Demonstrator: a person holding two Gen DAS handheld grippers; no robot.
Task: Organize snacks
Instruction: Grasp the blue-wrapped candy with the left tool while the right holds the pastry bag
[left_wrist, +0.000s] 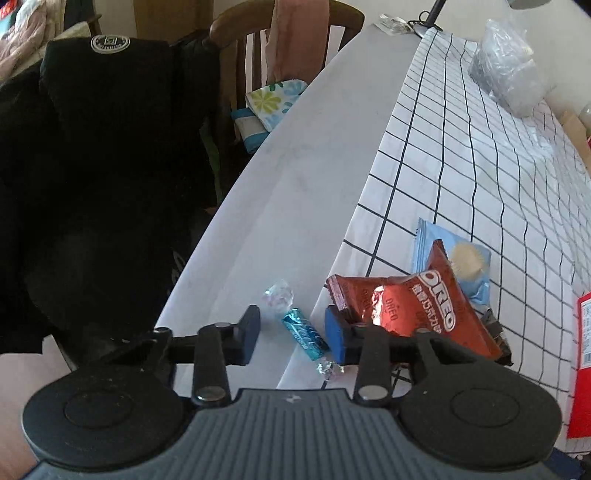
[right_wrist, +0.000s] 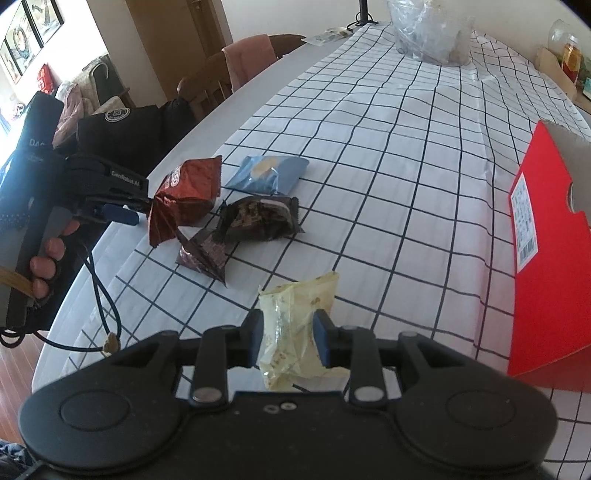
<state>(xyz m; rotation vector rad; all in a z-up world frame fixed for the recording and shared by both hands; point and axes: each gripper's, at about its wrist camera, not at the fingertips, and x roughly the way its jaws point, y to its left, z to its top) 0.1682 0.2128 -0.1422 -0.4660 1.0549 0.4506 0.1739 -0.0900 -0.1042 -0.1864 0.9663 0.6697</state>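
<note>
Evidently the sorting is at an early stage: most snacks lie loose on the surface (right_wrist: 369, 155), and the red box (right_wrist: 546, 280) at the right edge shows no snack placed in it, though its interior is hidden. The right claw (right_wrist: 288, 341) is clamped on a pale yellow snack packet (right_wrist: 295, 325), pads pressing both sides, near the red box. The left claw (left_wrist: 291, 334) stands narrowly parted, straddling a teal wrapped candy (left_wrist: 304, 334) that lies on bare surface just off the checked cloth (left_wrist: 461, 166); the pads do not appear to touch it, so this item counts as not yet gripped. Remaining loose: the red Oreo packet (right_wrist: 188, 195), a light blue packet (right_wrist: 267, 173) and two dark brown packets (right_wrist: 258, 218). The left wrist view alone shows the candy and the gap at the left pads. The right wrist view alone shows the held packet, both brown packets in full, and a hand (right_wrist: 46, 258) gripping the left tool.
</note>
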